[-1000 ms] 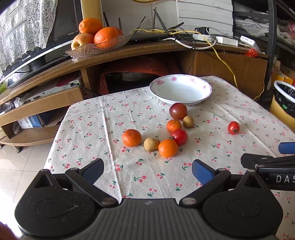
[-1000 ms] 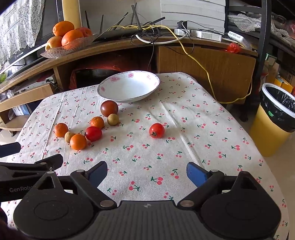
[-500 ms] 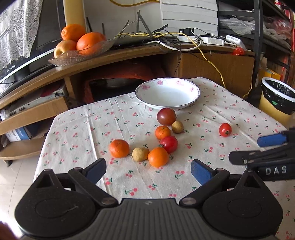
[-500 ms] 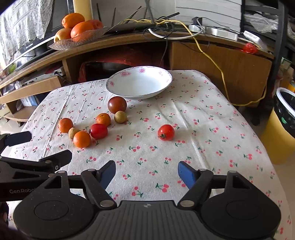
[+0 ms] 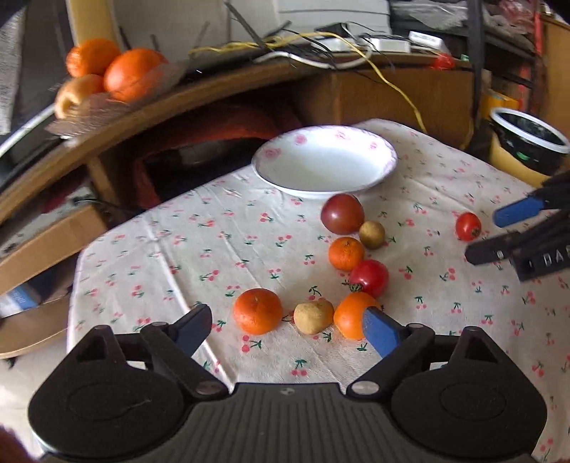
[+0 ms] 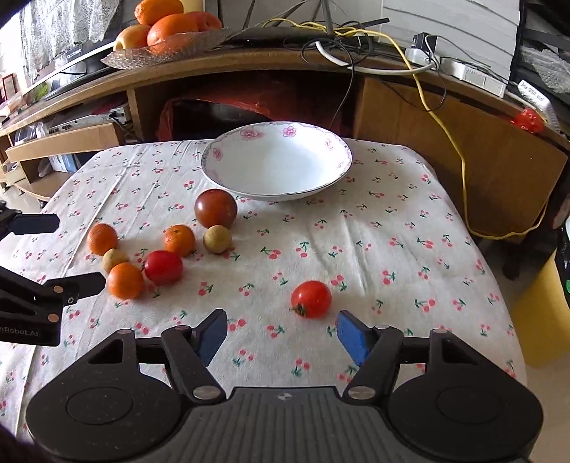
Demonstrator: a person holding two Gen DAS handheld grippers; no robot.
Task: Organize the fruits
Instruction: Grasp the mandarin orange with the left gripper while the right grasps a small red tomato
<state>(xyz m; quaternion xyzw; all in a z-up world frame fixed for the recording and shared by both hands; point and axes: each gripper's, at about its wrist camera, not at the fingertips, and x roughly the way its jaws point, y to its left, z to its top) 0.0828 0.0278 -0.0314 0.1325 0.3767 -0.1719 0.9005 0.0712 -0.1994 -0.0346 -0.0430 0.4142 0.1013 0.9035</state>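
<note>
A white floral bowl (image 5: 324, 160) (image 6: 278, 164) stands empty at the far side of the cherry-print tablecloth (image 5: 221, 249). In front of it lie a dark tomato (image 5: 342, 213), a small tan fruit (image 5: 371, 234), small oranges (image 5: 345, 253), a red tomato (image 5: 368, 277) and a potato-like fruit (image 5: 313, 316). My left gripper (image 5: 286, 329) hovers near an orange (image 5: 257, 310), its jaws closing with nothing pressed between them. My right gripper (image 6: 281, 336) is closing just short of a lone red tomato (image 6: 311, 298), pads apart from it.
A glass dish of oranges (image 6: 167, 25) sits on the curved wooden shelf (image 6: 249, 60) behind the table, beside tangled cables (image 6: 356, 39). A yellow bin with a black liner (image 5: 527, 142) stands off the table's right edge. Low shelves lie to the left.
Both grippers have come forward and lower toward the fruit. The right jaws have narrowed markedly; the left jaws have narrowed slightly. The fruits have not moved.
</note>
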